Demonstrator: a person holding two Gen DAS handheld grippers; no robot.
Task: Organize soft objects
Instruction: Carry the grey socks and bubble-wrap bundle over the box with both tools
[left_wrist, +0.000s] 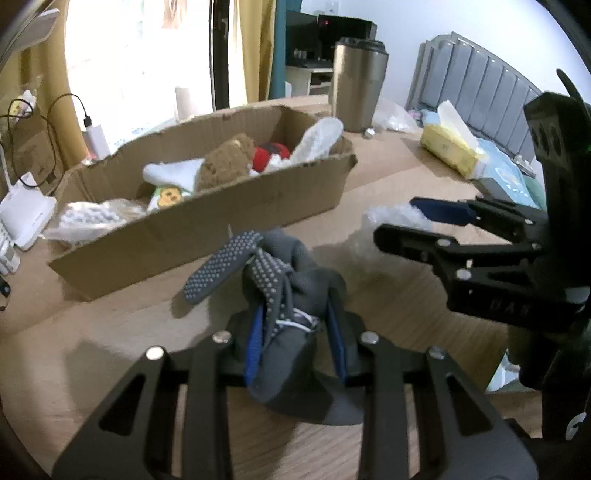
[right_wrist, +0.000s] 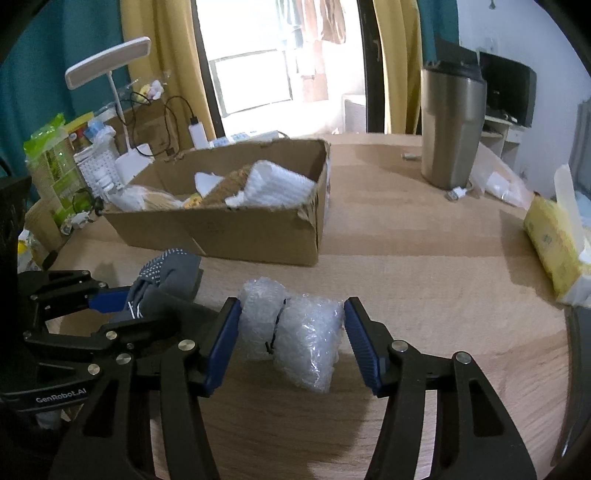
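My left gripper (left_wrist: 295, 325) is shut on a grey dotted glove (left_wrist: 273, 280) and holds it over the wooden table (left_wrist: 110, 332). The glove also shows in the right wrist view (right_wrist: 166, 273), held by the left gripper (right_wrist: 125, 299). My right gripper (right_wrist: 291, 321) is open around a roll of bubble wrap (right_wrist: 295, 332) lying on the table; the blue pads (right_wrist: 225, 336) stand on either side of it, the right one apart from it. In the left wrist view the right gripper (left_wrist: 399, 221) and the bubble wrap (left_wrist: 395, 218) sit at the right. A cardboard box (left_wrist: 207, 229) holds a brown plush (left_wrist: 225, 162), white cloth and a red toy.
A steel tumbler (right_wrist: 450, 129) stands at the back right. A yellow tissue pack (right_wrist: 554, 236) lies at the right edge. A white lamp (right_wrist: 110, 62), charger cables and packets crowd the left beyond the box (right_wrist: 229, 229).
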